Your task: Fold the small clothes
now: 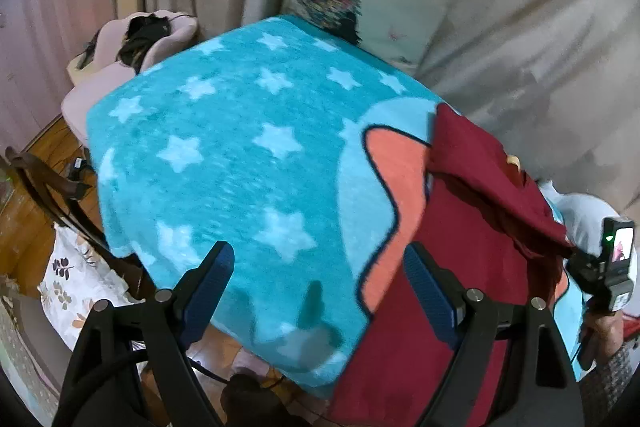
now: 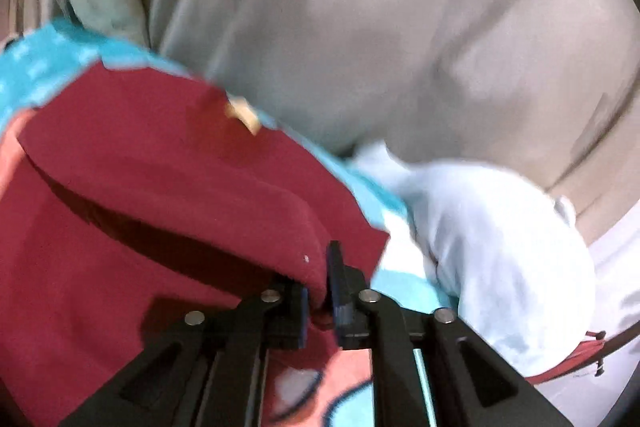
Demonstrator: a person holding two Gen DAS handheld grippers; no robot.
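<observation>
right claw [image 2: 318, 291] pinches red garment [image 2: 160, 187] edge; left claw [image 1: 320, 291] wide, garment beside it.

The left gripper [image 1: 318, 285] hangs above the star blanket [image 1: 224, 163] with its jaws spread wide and nothing between them, its blue pads [image 1: 430, 297] bare. The right gripper [image 2: 318, 293] sits low over the same blanket's far side, its jaws pinched tight on a raised fold of the red garment [image 2: 192, 195].
</observation>
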